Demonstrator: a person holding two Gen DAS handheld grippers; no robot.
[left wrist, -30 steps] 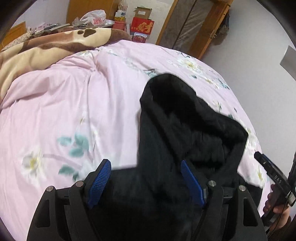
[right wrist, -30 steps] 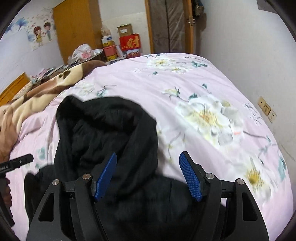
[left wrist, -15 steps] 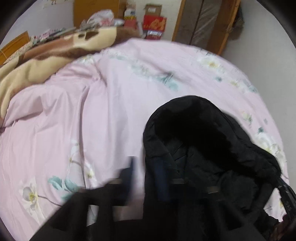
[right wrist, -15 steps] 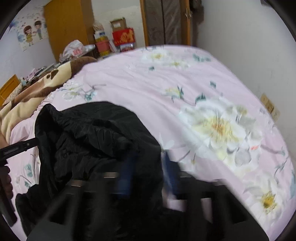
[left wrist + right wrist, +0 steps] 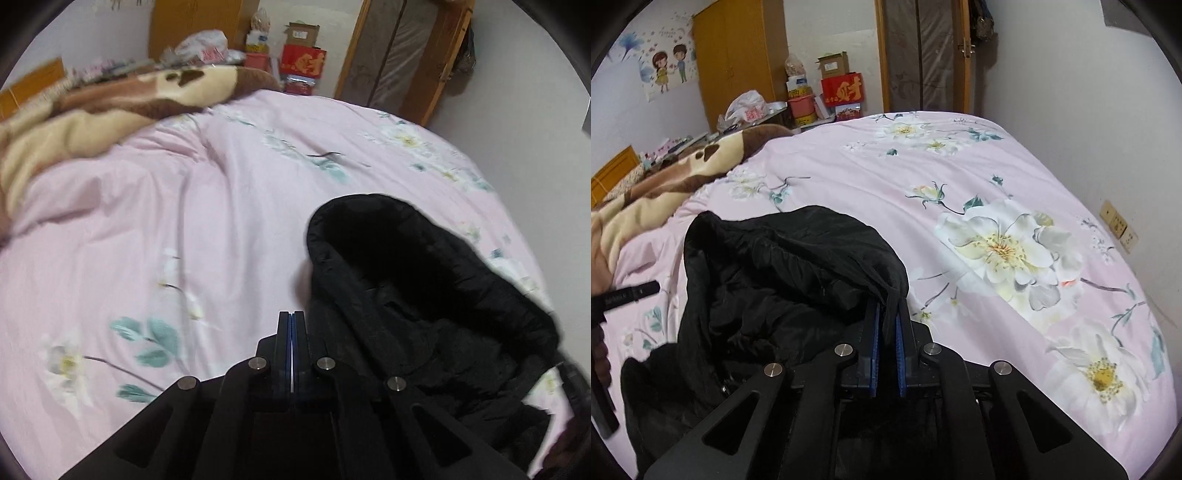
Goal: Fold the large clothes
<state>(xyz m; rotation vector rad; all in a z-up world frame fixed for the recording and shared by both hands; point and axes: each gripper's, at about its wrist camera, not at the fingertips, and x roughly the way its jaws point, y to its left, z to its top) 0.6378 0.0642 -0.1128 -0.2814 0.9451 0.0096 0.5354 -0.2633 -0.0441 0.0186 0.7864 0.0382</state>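
A black hooded jacket [image 5: 424,295] lies crumpled on the pink floral bed cover [image 5: 147,240]. My left gripper [image 5: 291,317] is shut at the jacket's left edge; its blue pads meet and I see no cloth between them. In the right wrist view the jacket [image 5: 775,266] fills the lower left. My right gripper [image 5: 888,314] has its jaws closing on a fold at the jacket's right edge, and black cloth runs down between the blue pads. A hand with the left gripper's handle [image 5: 628,293] shows at the left edge of that view.
A brown and cream blanket [image 5: 665,184] is bunched along the bed's far left. Boxes [image 5: 842,88] and a wooden wardrobe [image 5: 738,55] stand beyond the bed. A white wall with sockets [image 5: 1119,225] runs close along the bed's right side.
Both grippers went from wide open to shut. The right one closed on the jacket's edge, and the cloth bunched up. The left one now sits beside the jacket's left edge rather than astride it.
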